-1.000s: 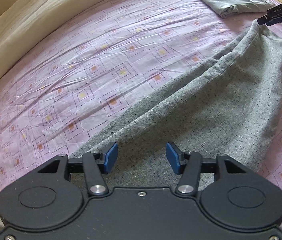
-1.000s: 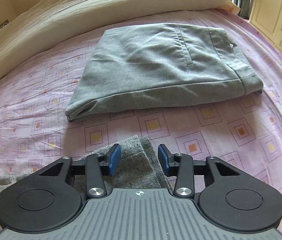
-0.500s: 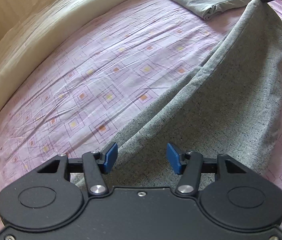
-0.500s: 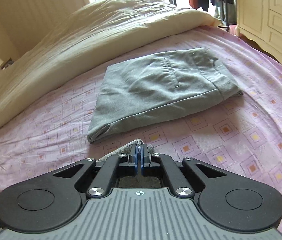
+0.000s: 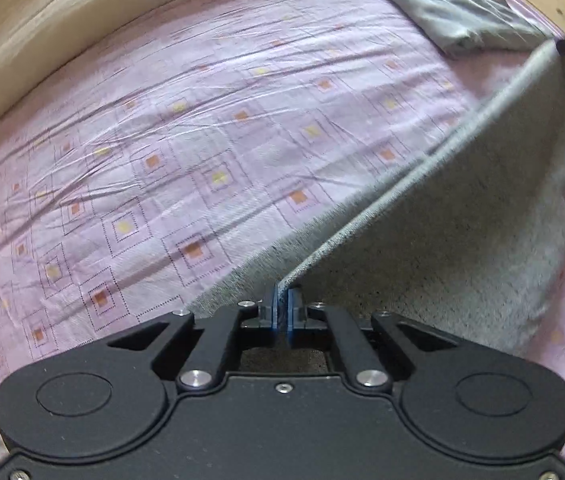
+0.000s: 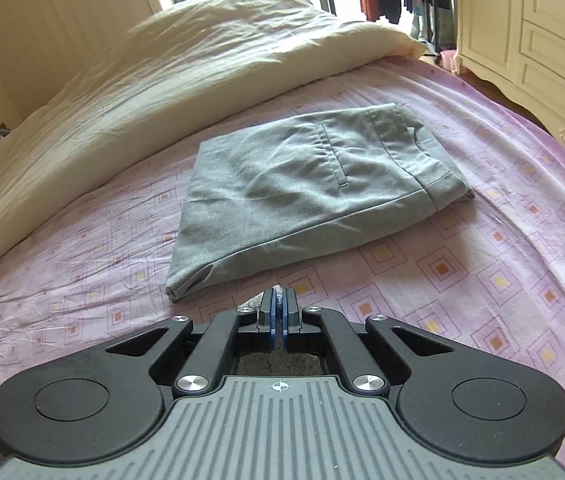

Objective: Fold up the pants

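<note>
Speckled grey pants [image 5: 462,248] hang as a taut sheet between my two grippers above the pink patterned bed sheet [image 5: 202,140]. My left gripper [image 5: 281,300] is closing, and its blue pads pinch the near edge of the cloth. At the far right, my right gripper [image 5: 562,45] holds the other corner lifted. In the right wrist view, the right gripper [image 6: 278,304] is shut, and a bit of speckled cloth [image 6: 256,300] pokes out beside its pads.
A second pair of grey trousers [image 6: 302,196] lies folded on the bed beyond the right gripper, also seen as folded trousers [image 5: 454,12] at top right. A cream duvet [image 6: 162,72] is heaped along the far side. A cream wardrobe [image 6: 542,40] stands on the right.
Both grippers went from open to shut on the speckled pants, the right one first. The right gripper then rose with its corner, and the cloth edge now runs taut between them.
</note>
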The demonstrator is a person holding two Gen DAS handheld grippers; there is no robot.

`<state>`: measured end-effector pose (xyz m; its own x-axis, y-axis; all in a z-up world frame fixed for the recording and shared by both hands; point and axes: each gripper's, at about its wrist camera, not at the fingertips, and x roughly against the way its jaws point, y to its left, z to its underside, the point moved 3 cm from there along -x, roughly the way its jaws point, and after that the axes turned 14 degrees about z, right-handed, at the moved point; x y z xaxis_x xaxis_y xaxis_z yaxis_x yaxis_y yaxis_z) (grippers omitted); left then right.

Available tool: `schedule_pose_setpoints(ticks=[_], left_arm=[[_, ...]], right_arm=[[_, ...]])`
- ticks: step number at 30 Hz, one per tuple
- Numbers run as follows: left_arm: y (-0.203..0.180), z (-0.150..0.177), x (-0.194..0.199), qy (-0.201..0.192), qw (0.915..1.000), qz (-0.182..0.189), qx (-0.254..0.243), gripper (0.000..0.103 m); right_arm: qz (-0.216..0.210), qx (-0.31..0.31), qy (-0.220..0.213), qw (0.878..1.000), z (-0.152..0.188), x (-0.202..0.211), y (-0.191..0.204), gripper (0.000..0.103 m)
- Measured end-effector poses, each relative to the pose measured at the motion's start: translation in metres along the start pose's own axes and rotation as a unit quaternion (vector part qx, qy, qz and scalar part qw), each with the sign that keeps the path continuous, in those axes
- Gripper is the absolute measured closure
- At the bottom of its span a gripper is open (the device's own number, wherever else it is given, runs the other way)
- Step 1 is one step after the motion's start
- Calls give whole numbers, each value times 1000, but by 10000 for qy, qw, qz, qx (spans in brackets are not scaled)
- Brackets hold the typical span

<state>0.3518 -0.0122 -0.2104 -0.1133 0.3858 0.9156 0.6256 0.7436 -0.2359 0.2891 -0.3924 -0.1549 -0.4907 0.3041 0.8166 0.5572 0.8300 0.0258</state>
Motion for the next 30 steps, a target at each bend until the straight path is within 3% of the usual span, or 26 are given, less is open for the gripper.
schedule_pose_setpoints(ticks=[4,7,11,14,18,23,26,30], left_arm=[[13,-20,-25,241,9984,-322,403,87],[8,-26,-31,341,9969,-554,433,84],[5,-22,-10,17,9938,-925,614,75],[0,-15,19,-449,9882,-1200,836,74],[-27,1,42,-772,9873,-983,979,62],[-64,36,23,-430,9918,-594,1050,60],[-62,57,11,-238,9865,-484,1547,60],[-37,77,-8,92,9723,-556,2268,59]], right_arm=[[309,187,358,9987,3,-50,18,100],[555,337,735,9952,10,-80,27,97],[380,59,369,9986,4,-59,18,97],[186,-342,-17,9992,1,-26,-10,82],[16,-738,107,9972,17,2,-53,81],[-161,-862,644,9941,58,10,-78,81],[-367,-1050,860,9901,75,5,-73,81],[-478,-1252,1071,9852,82,-11,-61,79]])
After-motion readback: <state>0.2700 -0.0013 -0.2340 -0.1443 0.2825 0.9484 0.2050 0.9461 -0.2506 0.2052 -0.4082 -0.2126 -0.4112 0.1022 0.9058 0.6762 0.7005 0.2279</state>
